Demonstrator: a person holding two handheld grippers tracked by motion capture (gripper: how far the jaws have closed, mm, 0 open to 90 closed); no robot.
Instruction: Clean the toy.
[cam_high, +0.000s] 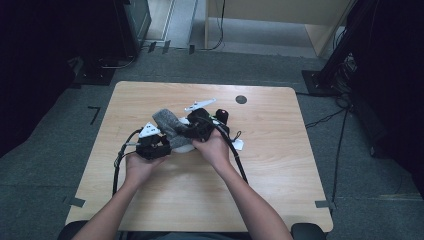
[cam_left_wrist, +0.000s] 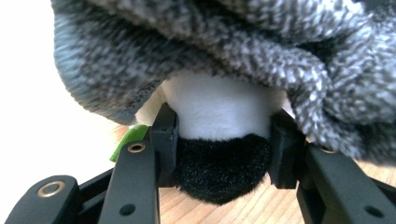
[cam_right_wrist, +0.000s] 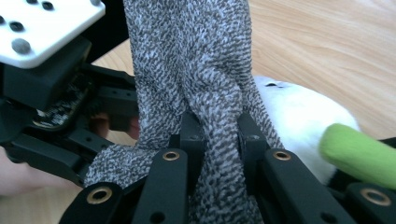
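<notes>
A white plush toy (cam_high: 184, 146) with black and green parts lies at the middle of the table, partly under a grey knit cloth (cam_high: 166, 121). My left gripper (cam_left_wrist: 223, 140) is shut on a white limb of the toy (cam_left_wrist: 219, 107) that ends in a black tip; the cloth (cam_left_wrist: 196, 42) hangs over it. My right gripper (cam_right_wrist: 222, 135) is shut on a bunched fold of the knit cloth (cam_right_wrist: 191, 60), with the toy's white body (cam_right_wrist: 299, 116) and a green part (cam_right_wrist: 359, 154) to its right. In the high view the left gripper (cam_high: 165, 144) and the right gripper (cam_high: 189, 131) meet at the toy.
The wooden table (cam_high: 280, 165) has a dark round hole (cam_high: 241, 99) near its far edge. A small black and red object (cam_high: 221, 116) sits just behind the right hand, and a white tag (cam_high: 239, 145) lies beside it. Cables (cam_high: 119, 165) trail off both grippers.
</notes>
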